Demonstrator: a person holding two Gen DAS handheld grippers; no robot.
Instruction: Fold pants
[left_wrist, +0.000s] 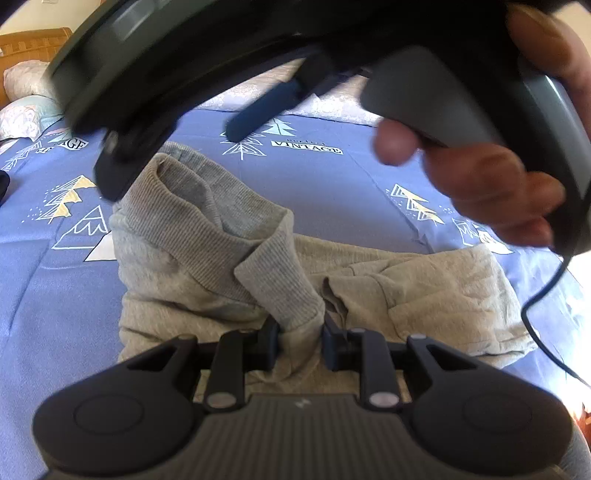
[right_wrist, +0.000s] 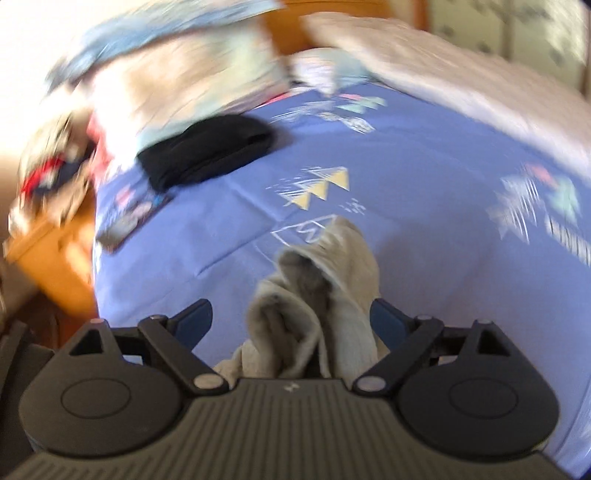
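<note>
From the right wrist we see nearly everything smeared by blur: the pile (right_wrist: 55, 173) of things at the bed's far left cannot be told apart, and the print (right_wrist: 569, 236) at the right edge is unreadable and cut off. From the left wrist, the right gripper (left_wrist: 236, 125) and the hand (left_wrist: 491, 192) holding it hide much of the bed (left_wrist: 332, 192), and we cannot see both its fingers. The pants (left_wrist: 207, 258) run under the left gripper (left_wrist: 299, 343), their near end hidden.
</note>
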